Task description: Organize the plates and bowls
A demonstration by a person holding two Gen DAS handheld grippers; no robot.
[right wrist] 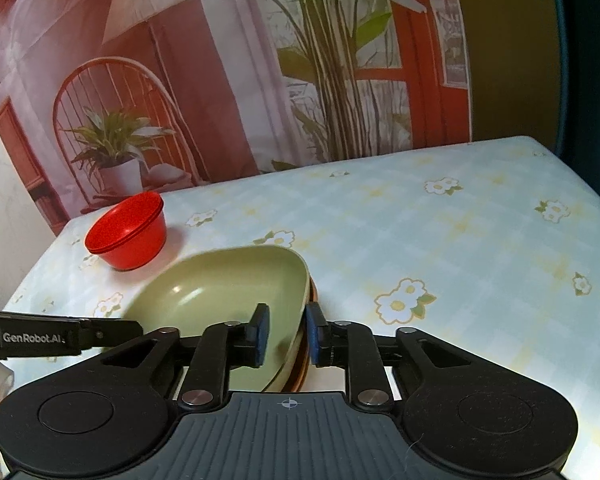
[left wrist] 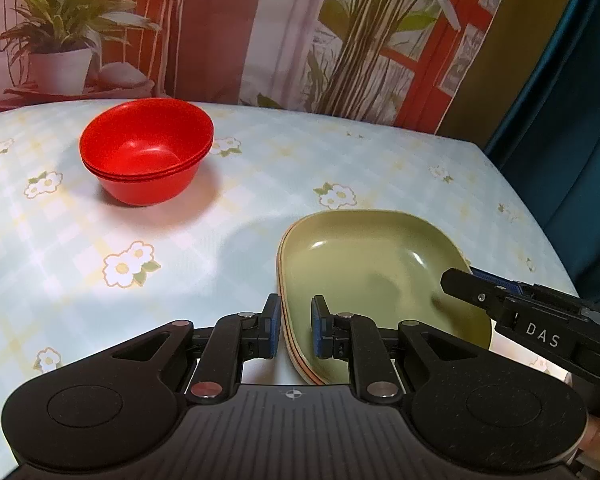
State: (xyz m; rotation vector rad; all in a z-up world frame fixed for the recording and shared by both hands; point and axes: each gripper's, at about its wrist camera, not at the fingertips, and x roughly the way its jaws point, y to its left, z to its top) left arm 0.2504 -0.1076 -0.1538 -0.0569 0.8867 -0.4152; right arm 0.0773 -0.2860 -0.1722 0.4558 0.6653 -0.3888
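Plainly we are dealing with a stack of green plates [left wrist: 364, 272], squarish with rounded corners, an orange-edged one showing under the top plate; from the left wrist view it sits at about four o'clock on the flowered tablecloth [left wrist: 260, 168], with the nested red bowls [left wrist: 146, 150] well apart at ten o'clock. We judge the plates stiff, glossy and probably slippery, light singly but heavier stacked, so the raised rim is the place to pinch, one side each. Our left gripper [left wrist: 294, 328] straddles the near-left rim, its blue pads [left wrist: 274, 326] standing close on either side; whether they press we cannot tell from the view, though the narrow gap suggests a clamp. Our right gripper [right wrist: 286, 334] straddles the opposite rim, one pad inside the top plate and one outside, with a visible gap, so it looks slack rather than gripping
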